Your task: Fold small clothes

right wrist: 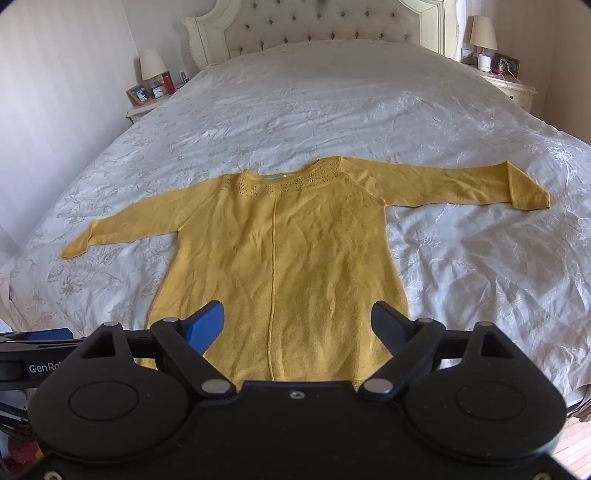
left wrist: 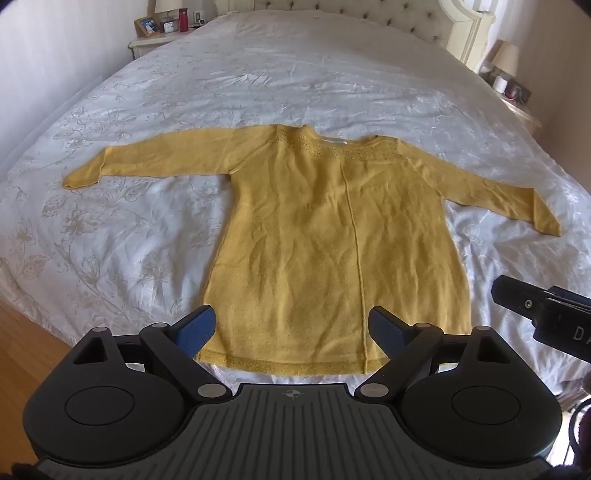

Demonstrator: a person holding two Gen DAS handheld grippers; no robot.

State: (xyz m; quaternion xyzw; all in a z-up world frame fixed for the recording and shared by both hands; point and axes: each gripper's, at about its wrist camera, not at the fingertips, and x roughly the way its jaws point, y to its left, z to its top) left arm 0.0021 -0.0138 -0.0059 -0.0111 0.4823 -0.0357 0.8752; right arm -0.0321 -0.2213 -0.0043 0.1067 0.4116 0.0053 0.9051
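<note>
A yellow knitted long-sleeved sweater [left wrist: 332, 229] lies flat on the white bedspread [left wrist: 258, 81], both sleeves spread out to the sides, neck away from me, hem near the bed's front edge. It also shows in the right wrist view [right wrist: 295, 251]. My left gripper [left wrist: 291, 325] is open and empty, hovering above the hem. My right gripper [right wrist: 297, 321] is open and empty above the lower body of the sweater. The right gripper's body shows at the right edge of the left wrist view [left wrist: 546, 321].
The bed has a tufted cream headboard [right wrist: 332, 26]. Nightstands with lamps [right wrist: 151, 66] [right wrist: 482, 35], frames and a red bottle [left wrist: 183, 20] flank it. Wooden floor [left wrist: 33, 343] lies at the bed's front left.
</note>
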